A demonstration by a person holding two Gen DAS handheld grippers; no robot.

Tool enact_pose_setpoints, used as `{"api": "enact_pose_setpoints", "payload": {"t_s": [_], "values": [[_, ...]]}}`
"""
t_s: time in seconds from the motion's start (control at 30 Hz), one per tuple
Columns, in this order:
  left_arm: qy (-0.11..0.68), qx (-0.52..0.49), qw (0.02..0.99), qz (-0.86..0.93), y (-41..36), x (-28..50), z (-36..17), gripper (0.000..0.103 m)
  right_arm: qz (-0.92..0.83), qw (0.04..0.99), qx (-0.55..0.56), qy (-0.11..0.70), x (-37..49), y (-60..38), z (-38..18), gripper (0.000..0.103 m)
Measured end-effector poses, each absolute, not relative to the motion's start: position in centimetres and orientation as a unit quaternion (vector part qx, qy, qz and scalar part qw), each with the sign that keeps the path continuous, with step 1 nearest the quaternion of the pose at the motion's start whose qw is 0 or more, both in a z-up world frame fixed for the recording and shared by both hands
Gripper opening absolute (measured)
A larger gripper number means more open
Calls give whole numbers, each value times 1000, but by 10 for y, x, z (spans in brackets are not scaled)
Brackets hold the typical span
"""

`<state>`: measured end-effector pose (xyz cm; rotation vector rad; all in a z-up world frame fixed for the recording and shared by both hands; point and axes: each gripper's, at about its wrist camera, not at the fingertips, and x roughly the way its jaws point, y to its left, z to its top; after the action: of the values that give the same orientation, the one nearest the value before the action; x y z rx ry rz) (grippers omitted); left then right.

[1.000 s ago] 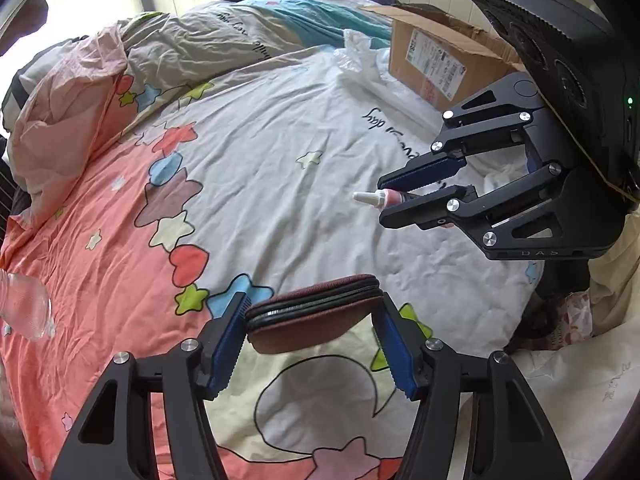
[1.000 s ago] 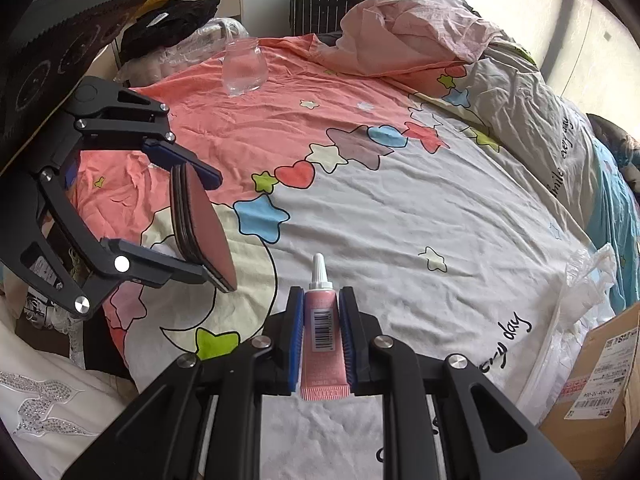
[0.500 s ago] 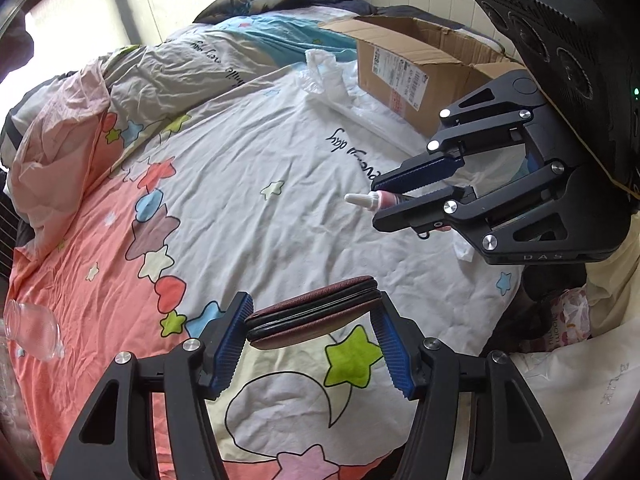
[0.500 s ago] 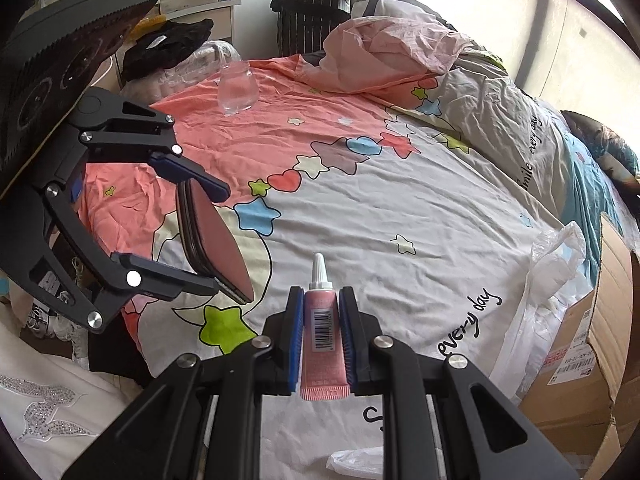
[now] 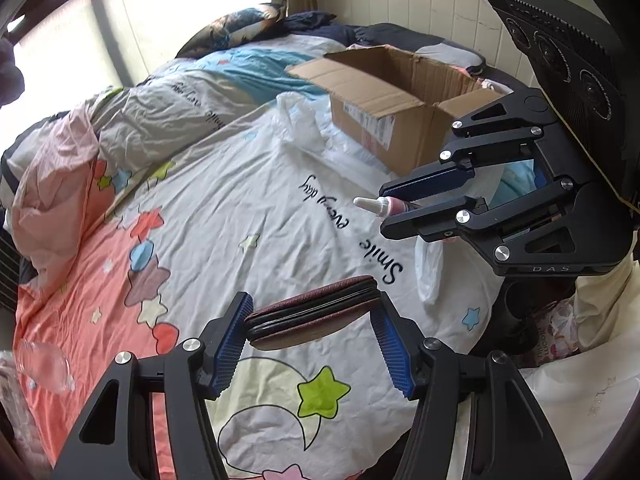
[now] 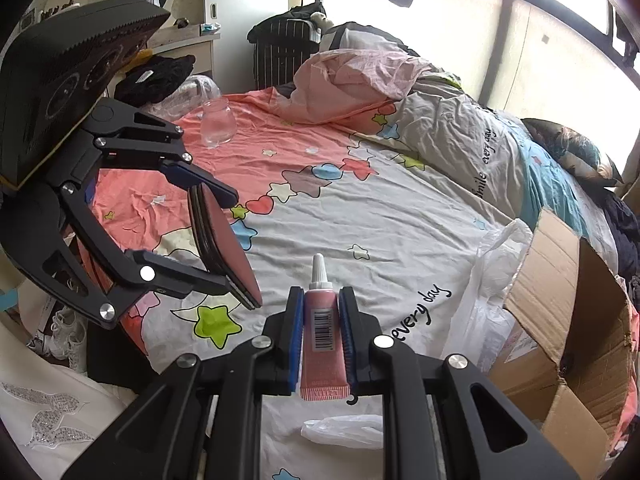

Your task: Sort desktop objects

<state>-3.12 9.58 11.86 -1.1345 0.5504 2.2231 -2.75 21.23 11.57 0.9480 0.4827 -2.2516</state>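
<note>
Cardboard box (image 5: pixel 384 108), open-topped, sits on the bed (image 5: pixel 248 200) as the landmark: both loads hang in the air short of it. The left gripper (image 5: pixel 312 332) pinches a maroon wallet (image 5: pixel 316 318); the right gripper (image 6: pixel 322 332) pinches a pink tube (image 6: pixel 322 328). Judging by this, the carry is underway, and next each load needs bringing over the box opening before letting go.

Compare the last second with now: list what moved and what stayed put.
Both grippers swung along the bed toward the open cardboard box, which now looms closer in both views. Nothing was grabbed or released: the left gripper still clamps the dark red wallet, the right gripper the pink tube. The glass jar stayed put.
</note>
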Motion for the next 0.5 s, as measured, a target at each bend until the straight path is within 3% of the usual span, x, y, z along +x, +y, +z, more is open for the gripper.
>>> {"api": "enact_pose_setpoints", "payload": {"t_s": [0.5], "values": [[220, -384, 312, 841, 142, -31, 165, 62, -889, 285, 319, 160, -15, 269, 151, 16]]}}
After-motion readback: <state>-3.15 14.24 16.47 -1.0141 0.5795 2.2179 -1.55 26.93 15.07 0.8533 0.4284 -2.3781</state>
